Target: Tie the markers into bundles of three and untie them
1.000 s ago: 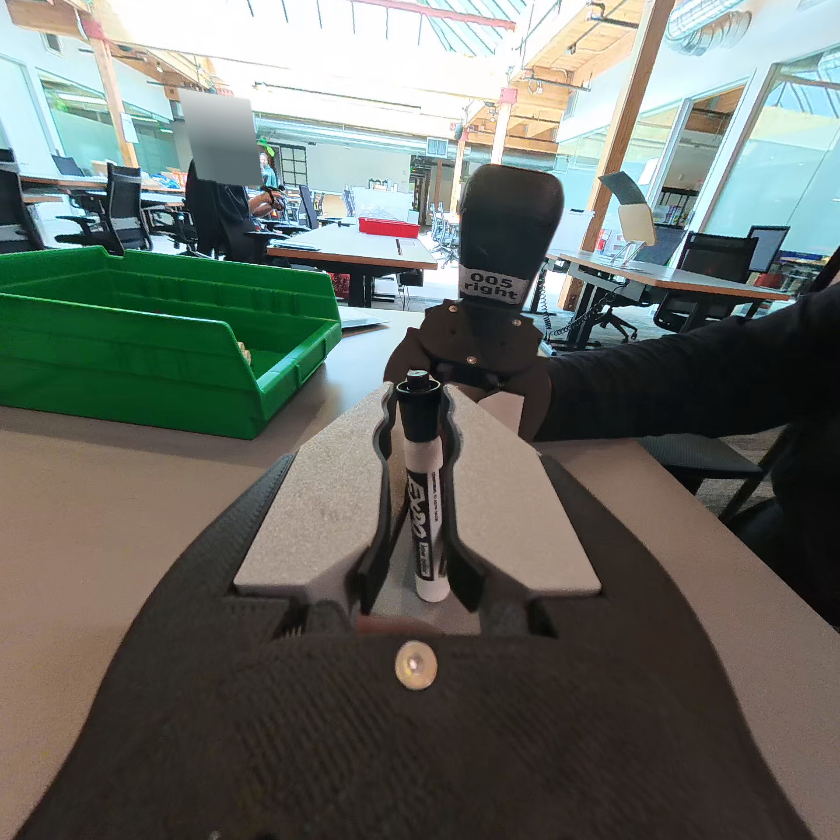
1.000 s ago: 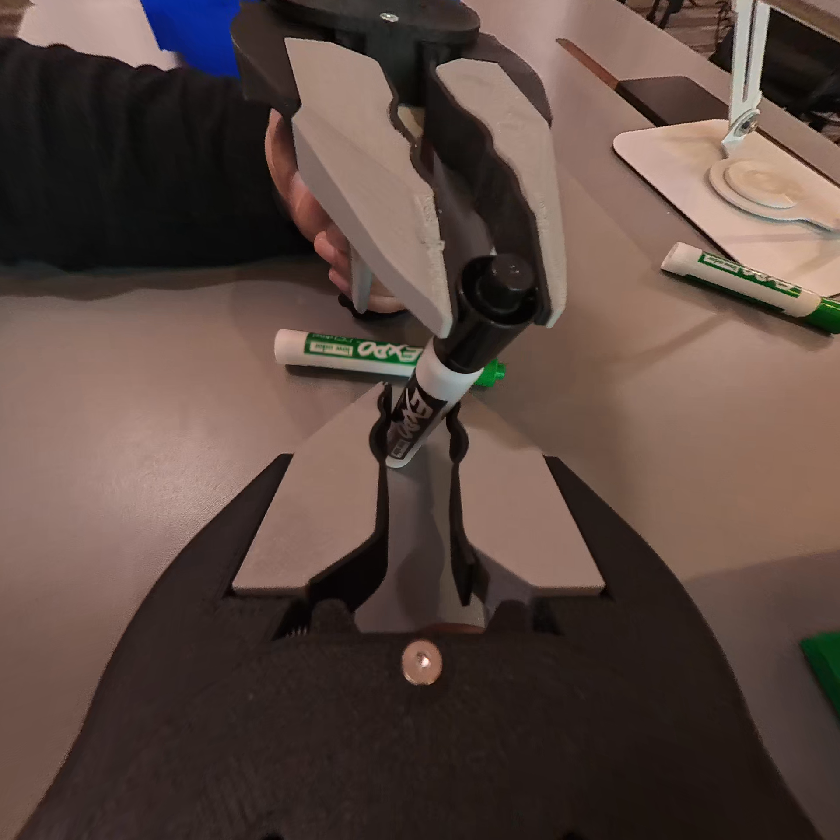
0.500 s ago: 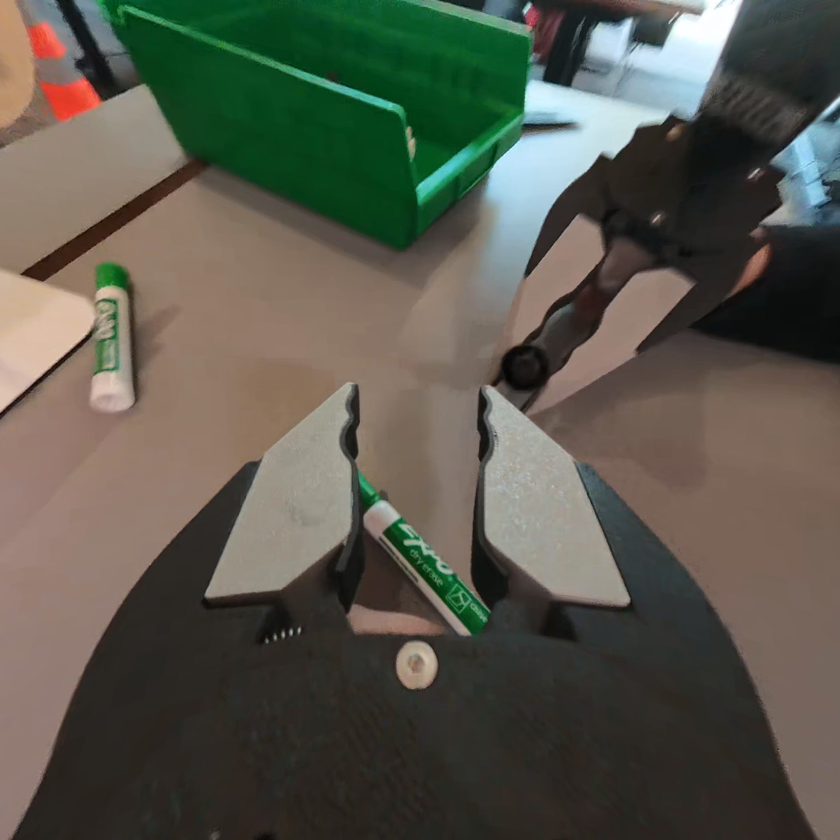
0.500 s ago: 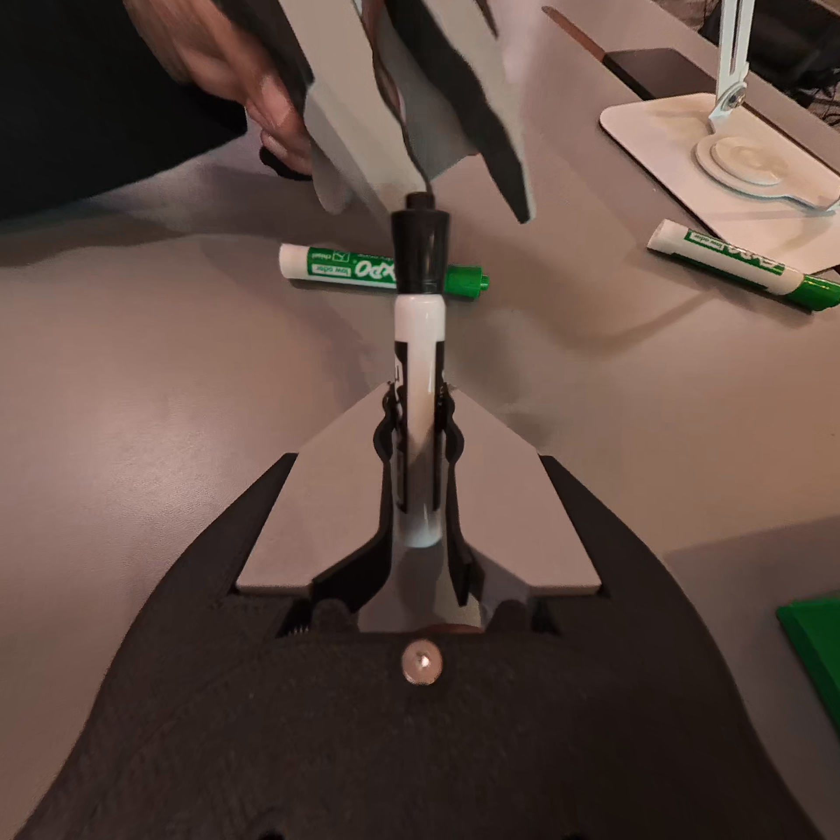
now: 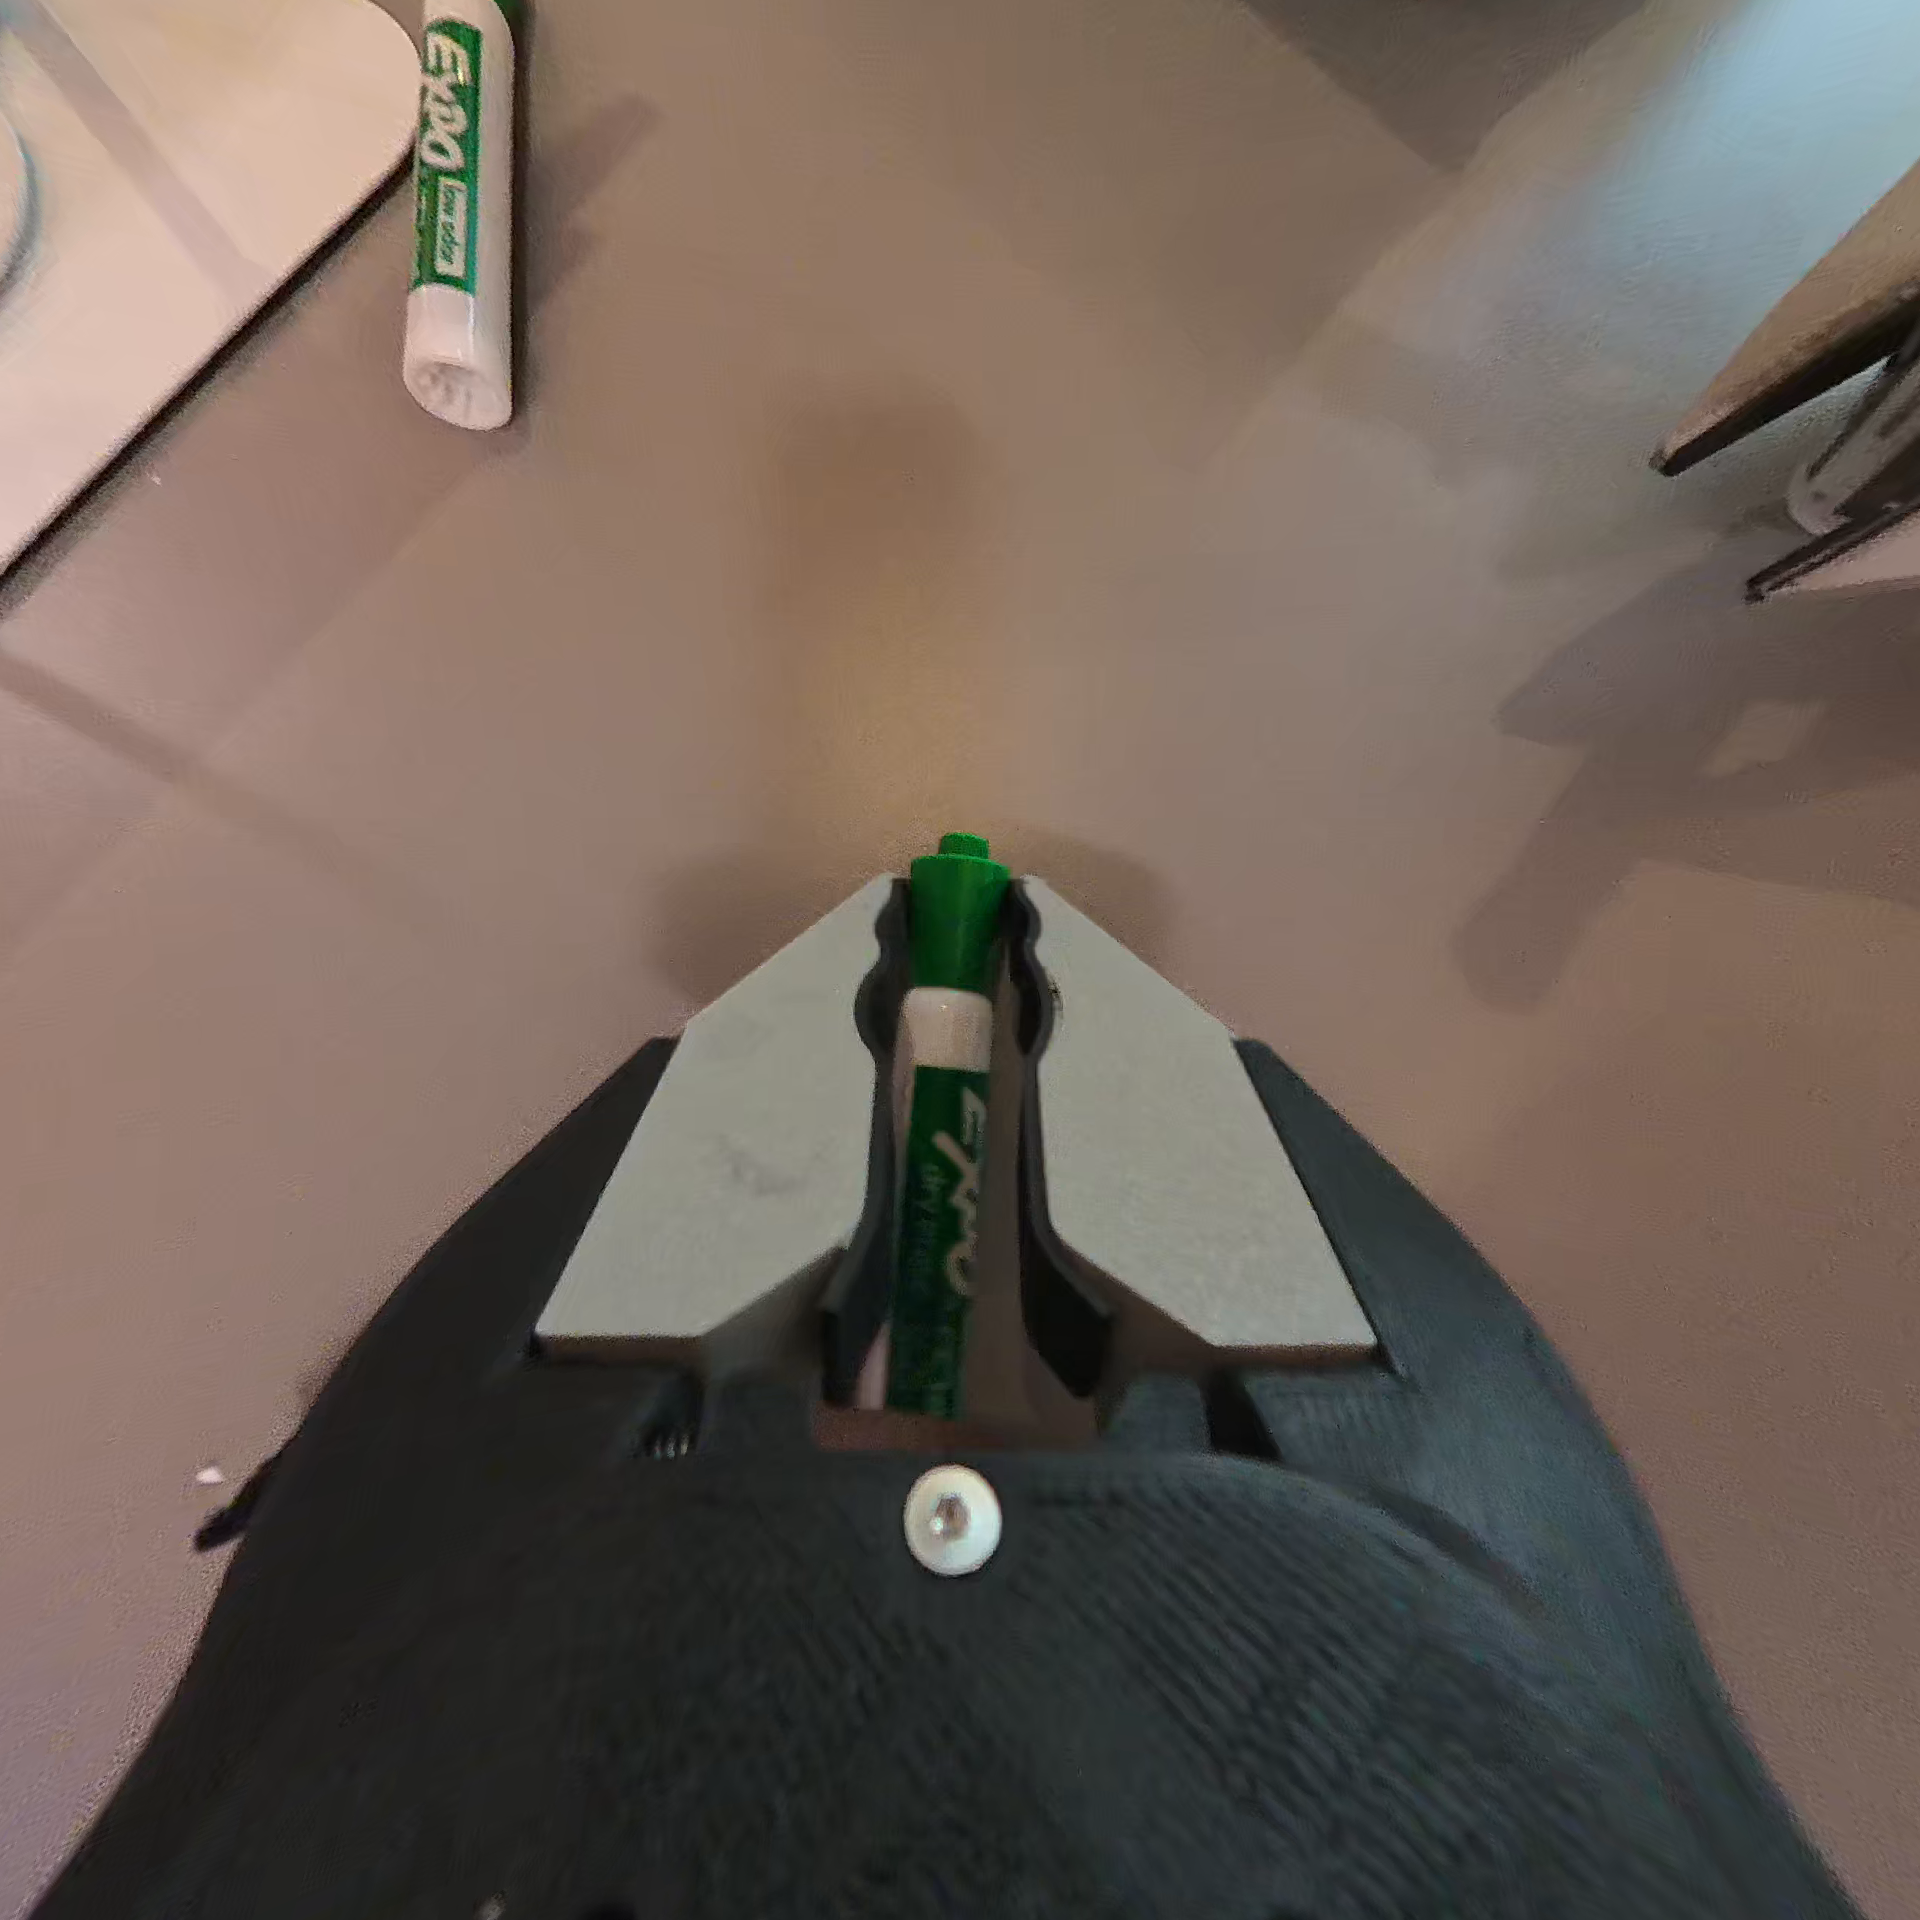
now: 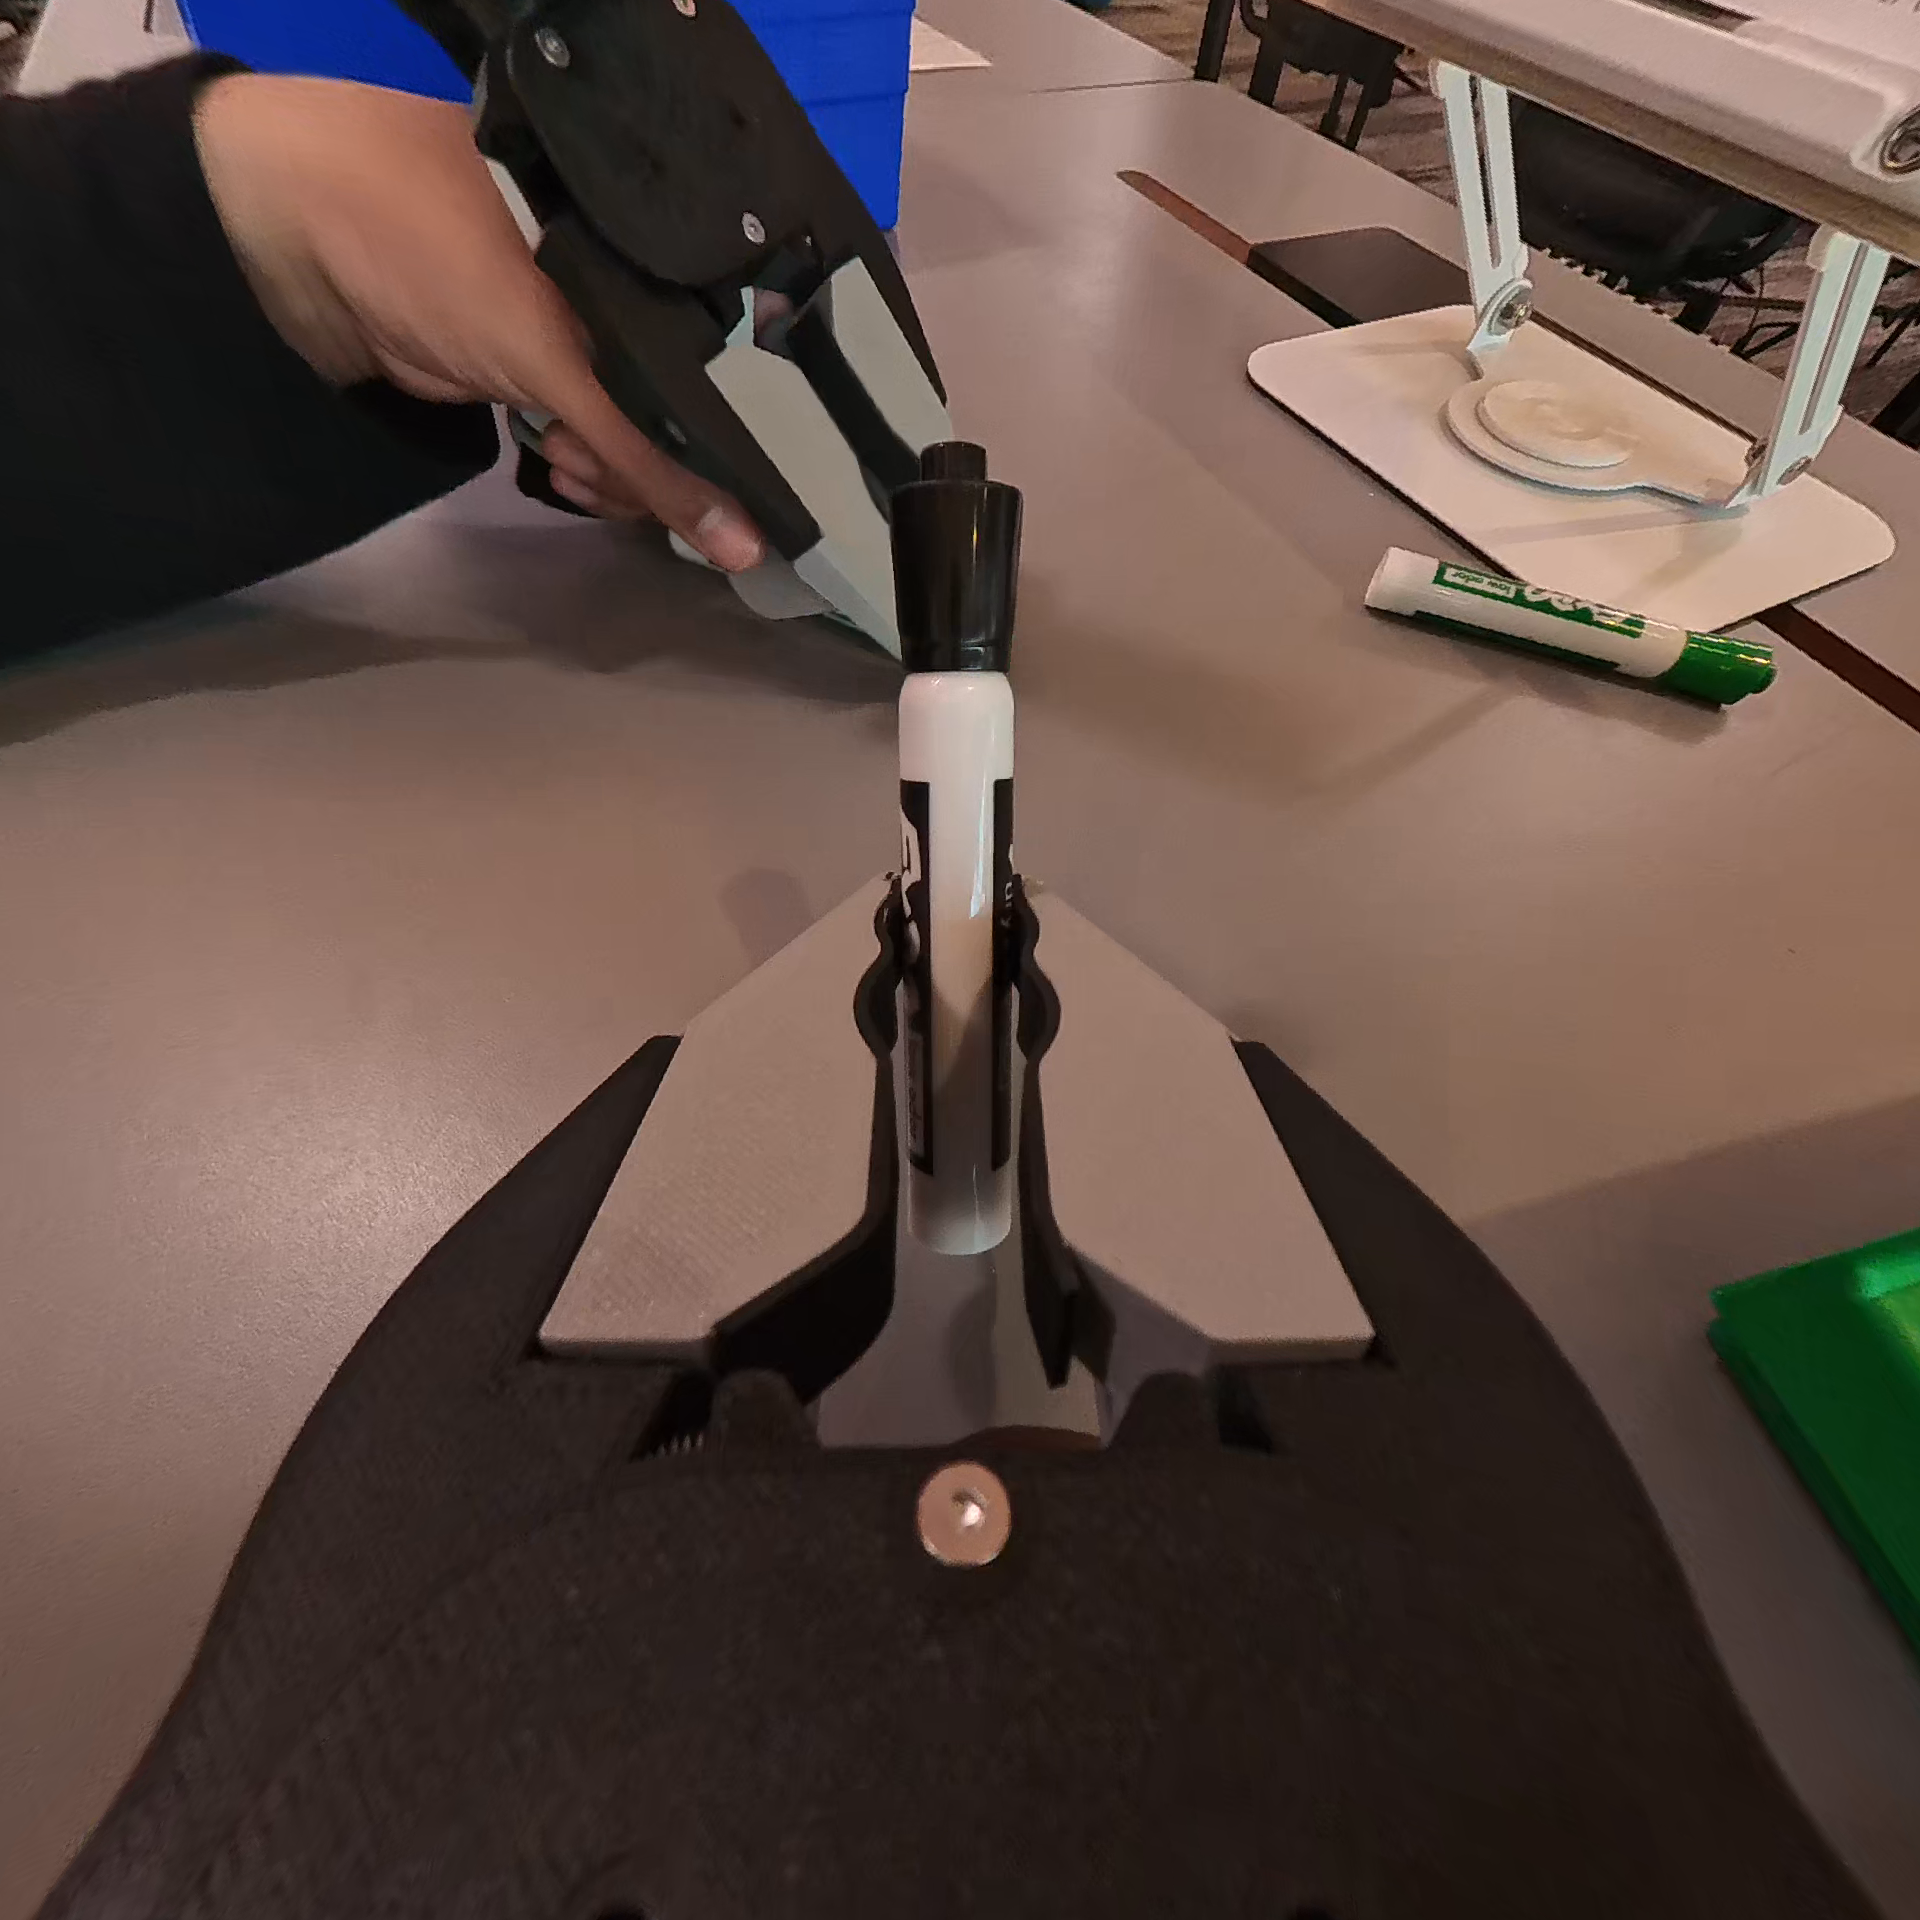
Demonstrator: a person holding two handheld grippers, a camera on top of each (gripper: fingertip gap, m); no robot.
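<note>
My left gripper (image 5: 956, 883) is shut on a green marker (image 5: 940, 1039). The marker lies lengthwise between the pads, green cap forward, close over the grey table (image 5: 935, 520). My right gripper (image 6: 956, 894) is shut on a black marker (image 6: 956, 779), gripping its white barrel. The black cap points forward, away from me, above the table. In the right wrist view the left gripper (image 6: 831, 603) shows in a person's hand, tips down at the table behind the black cap. Another green marker (image 5: 457, 208) lies loose on the table and also shows in the right wrist view (image 6: 1558, 623).
A white stand with a flat base (image 6: 1455, 457) sits at the back right, next to the loose green marker; its base corner shows in the left wrist view (image 5: 156, 260). A green bin (image 6: 1829, 1403) is at the right edge. A blue bin (image 6: 831, 62) is behind the left hand. The grippers' ends are close to 12 cm from one another. Measured from the fingertips, the flat base (image 6: 1455, 457) is 25 cm or so from the left gripper and 30 cm from the right.
My left gripper let go of the black marker's cap, opened, swung down to the table and shut on the green marker. My right gripper kept the black marker, which now sits deeper in its grasp.
</note>
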